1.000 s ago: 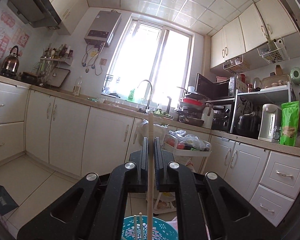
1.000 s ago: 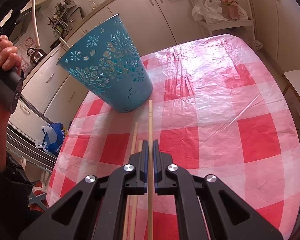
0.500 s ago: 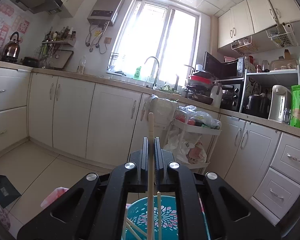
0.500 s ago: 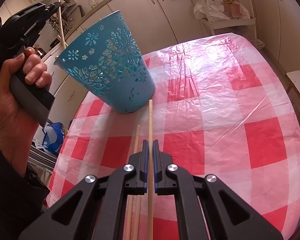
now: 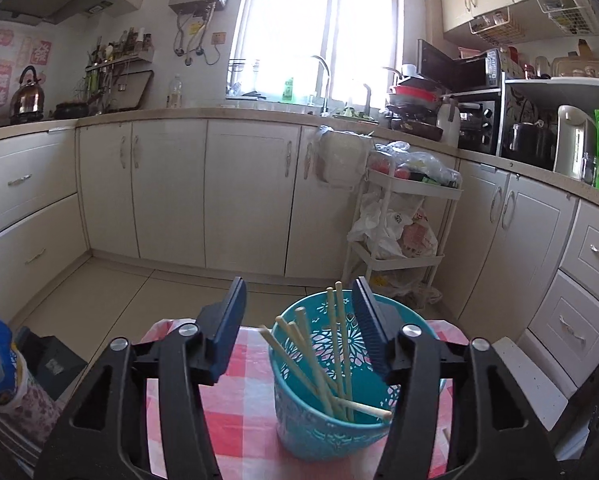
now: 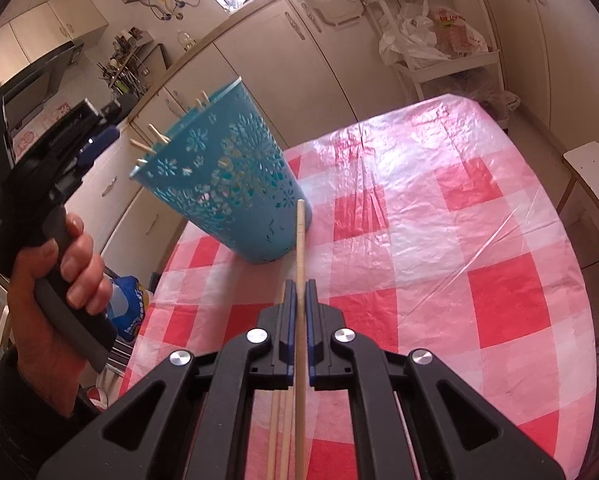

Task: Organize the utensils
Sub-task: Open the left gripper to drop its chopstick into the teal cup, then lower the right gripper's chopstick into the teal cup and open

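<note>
A teal perforated cup stands on the red-and-white checked tablecloth and holds several wooden chopsticks. My left gripper is open and empty, just above and behind the cup's rim. In the right wrist view the cup is at centre left with the left gripper beside its rim. My right gripper is shut on one chopstick that points at the cup's base. Two more chopsticks lie on the cloth under it.
The round table's cloth stretches to the right of the cup. A white trolley with bags stands by the cabinets behind the table. A blue bag sits on the floor at the left.
My left gripper has tilted down over the cup, opened and let its chopstick drop into the cup. My right gripper still holds its chopstick and has lifted slightly.
</note>
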